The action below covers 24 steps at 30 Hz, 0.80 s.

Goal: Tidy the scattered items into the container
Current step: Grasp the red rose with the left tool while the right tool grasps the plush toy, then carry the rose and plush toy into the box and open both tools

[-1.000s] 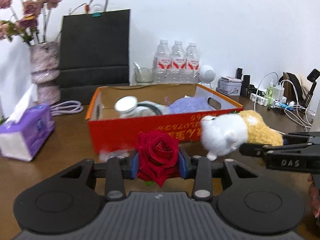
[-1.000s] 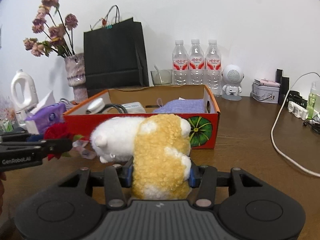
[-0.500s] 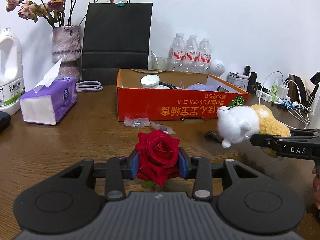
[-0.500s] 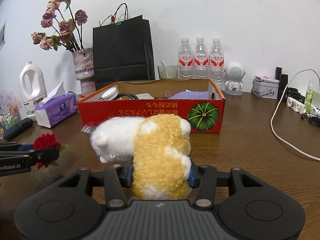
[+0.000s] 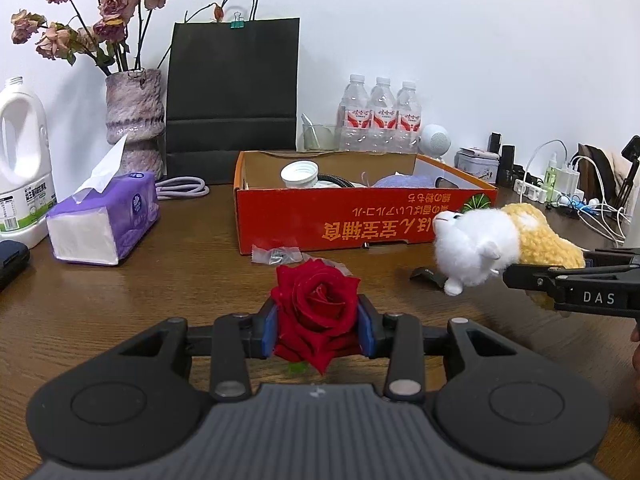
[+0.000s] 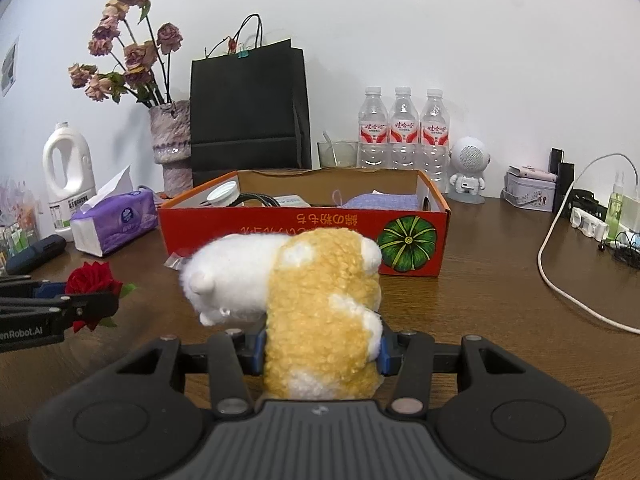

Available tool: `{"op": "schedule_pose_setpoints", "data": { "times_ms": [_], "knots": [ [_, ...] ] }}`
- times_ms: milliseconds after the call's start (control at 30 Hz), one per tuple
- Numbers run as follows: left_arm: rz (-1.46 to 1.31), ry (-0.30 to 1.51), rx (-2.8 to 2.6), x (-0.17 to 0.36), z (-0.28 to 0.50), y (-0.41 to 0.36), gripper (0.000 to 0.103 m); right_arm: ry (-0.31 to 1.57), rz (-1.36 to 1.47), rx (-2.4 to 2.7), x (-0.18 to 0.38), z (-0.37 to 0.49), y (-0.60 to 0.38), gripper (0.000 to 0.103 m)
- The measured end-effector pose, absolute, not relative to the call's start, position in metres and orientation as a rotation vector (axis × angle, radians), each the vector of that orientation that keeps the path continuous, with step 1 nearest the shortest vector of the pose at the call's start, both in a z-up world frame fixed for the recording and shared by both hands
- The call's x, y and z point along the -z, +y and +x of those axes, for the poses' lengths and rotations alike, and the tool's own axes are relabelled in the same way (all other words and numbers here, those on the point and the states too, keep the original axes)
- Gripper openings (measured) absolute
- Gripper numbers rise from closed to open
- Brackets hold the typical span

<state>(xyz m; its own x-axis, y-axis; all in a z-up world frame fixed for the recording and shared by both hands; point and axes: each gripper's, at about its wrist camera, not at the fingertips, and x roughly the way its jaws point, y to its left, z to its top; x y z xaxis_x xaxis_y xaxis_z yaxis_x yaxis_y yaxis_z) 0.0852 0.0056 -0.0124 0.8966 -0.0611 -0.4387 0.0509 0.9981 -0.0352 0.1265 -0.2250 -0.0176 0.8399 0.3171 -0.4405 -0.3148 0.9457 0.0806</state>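
Note:
My left gripper [image 5: 316, 330] is shut on a red rose [image 5: 316, 308], held above the wooden table in front of the orange cardboard box [image 5: 360, 228]. My right gripper [image 6: 322, 346] is shut on a white and yellow plush toy [image 6: 304, 292], to the right of the rose and in front of the box [image 6: 304, 226]. The plush also shows in the left wrist view [image 5: 492, 248], and the rose in the right wrist view [image 6: 92, 284]. The box holds a white lid [image 5: 299, 171], a black hose and a purple cloth [image 6: 378, 202].
A small plastic bag [image 5: 276, 255] and a dark object [image 5: 430, 275] lie on the table before the box. A purple tissue pack [image 5: 104, 216], white jug [image 5: 22, 160], vase, black paper bag [image 5: 234, 96], water bottles [image 5: 380, 114] and cables [image 6: 560, 272] surround it.
Both grippers have drawn back from the box, which now looks farther away. The rose and the plush toy stay held throughout.

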Motion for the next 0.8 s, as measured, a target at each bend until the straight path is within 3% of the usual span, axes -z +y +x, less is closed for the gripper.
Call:
{"op": "schedule_pose_setpoints", "data": {
  "times_ms": [167, 433, 600, 800],
  "knots": [
    [-0.006, 0.437, 0.087, 0.006, 0.085, 0.001, 0.039, 0.461, 0.067, -0.380, 0.011, 0.135, -0.231, 0.047],
    [-0.105, 0.364, 0.119, -0.068, 0.162, 0.018, 0.041, 0.379, 0.062, -0.366, -0.057, 0.202, -0.229, 0.047],
    [-0.165, 0.446, 0.062, -0.081, 0.239, 0.027, 0.041, 0.499, 0.044, -0.317, -0.069, 0.273, -0.222, 0.047],
    [-0.175, 0.591, 0.029, -0.058, 0.309, 0.025, 0.042, 0.650, 0.010, -0.246, -0.040, 0.333, -0.211, 0.047]
  ]
}}
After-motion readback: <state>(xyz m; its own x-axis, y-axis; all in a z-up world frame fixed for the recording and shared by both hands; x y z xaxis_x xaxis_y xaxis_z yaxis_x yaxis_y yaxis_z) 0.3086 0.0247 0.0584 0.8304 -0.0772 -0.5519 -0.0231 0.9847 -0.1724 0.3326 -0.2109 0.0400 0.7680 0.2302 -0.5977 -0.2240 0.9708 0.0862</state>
